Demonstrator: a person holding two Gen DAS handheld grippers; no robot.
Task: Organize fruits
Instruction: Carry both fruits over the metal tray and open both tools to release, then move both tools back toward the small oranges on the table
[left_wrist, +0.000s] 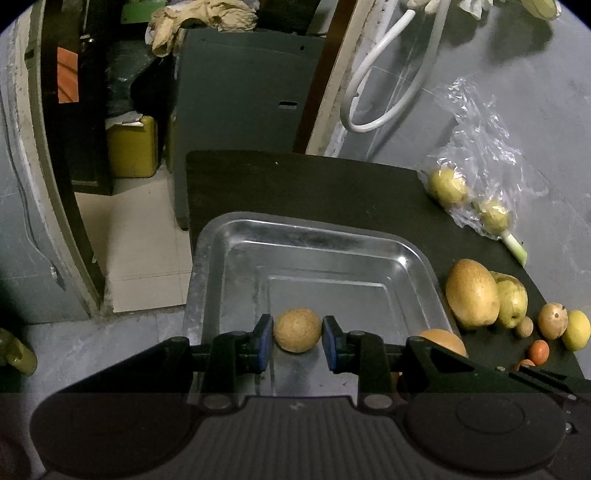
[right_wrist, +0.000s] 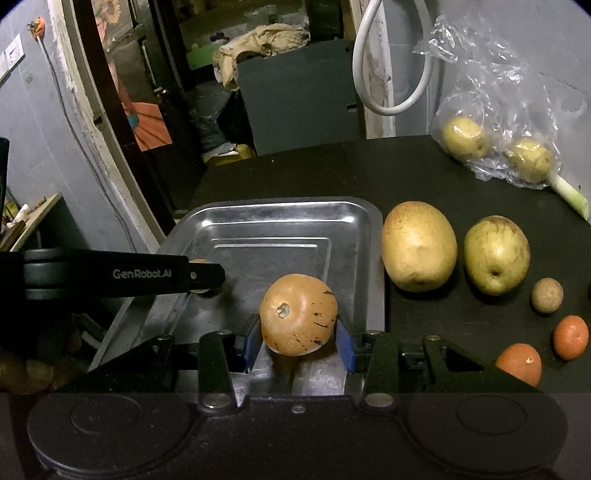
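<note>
We are loading the tray (right_wrist: 365, 221): the right gripper (right_wrist: 297, 341) clamps an orange fruit (right_wrist: 298, 314) over its near edge, the left gripper (left_wrist: 297, 341) stands released around a brown fruit (left_wrist: 297, 329) on the tray floor, so next we lower and release.

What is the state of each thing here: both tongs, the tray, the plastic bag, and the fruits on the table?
Left tongs: open around a small brown fruit, small gaps visible.
Right tongs: shut on an orange-brown fruit, over the tray.
Metal tray: upright, mostly bare.
Plastic bag: crumpled, holding two yellow fruits.
Large yellow fruit: resting on the table, beside the tray.
</note>
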